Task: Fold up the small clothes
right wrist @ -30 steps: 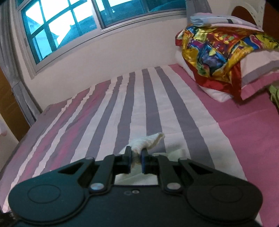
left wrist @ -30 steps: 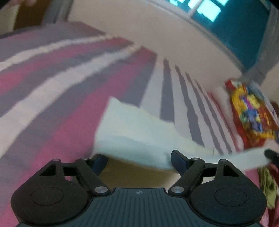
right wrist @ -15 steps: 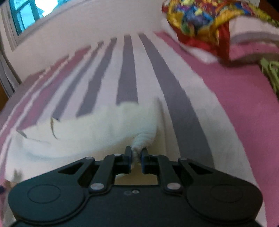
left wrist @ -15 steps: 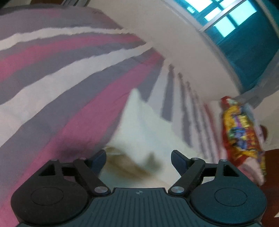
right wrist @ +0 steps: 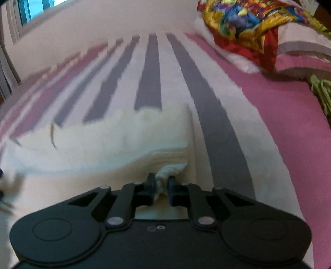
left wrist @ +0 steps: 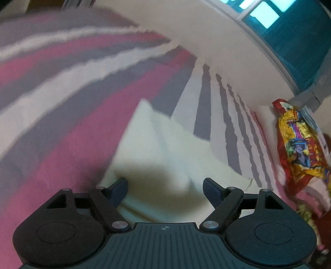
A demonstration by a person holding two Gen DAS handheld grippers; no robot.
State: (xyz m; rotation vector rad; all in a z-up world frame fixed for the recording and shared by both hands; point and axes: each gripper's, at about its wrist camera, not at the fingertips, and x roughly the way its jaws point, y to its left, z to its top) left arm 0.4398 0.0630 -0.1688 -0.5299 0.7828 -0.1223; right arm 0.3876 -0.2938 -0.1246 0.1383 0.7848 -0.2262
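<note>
A bed with pink, grey and white stripes meets a cream wall under a window. The white cloth lies ahead of both jaws: right gripper pinches its corner, left gripper gapes empty above it. Pillows lie beyond, rightward.

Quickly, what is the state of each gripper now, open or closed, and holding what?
Left gripper: open, holding nothing, over the white cloth.
Right gripper: closed on a bunched edge of the white cloth.
</note>
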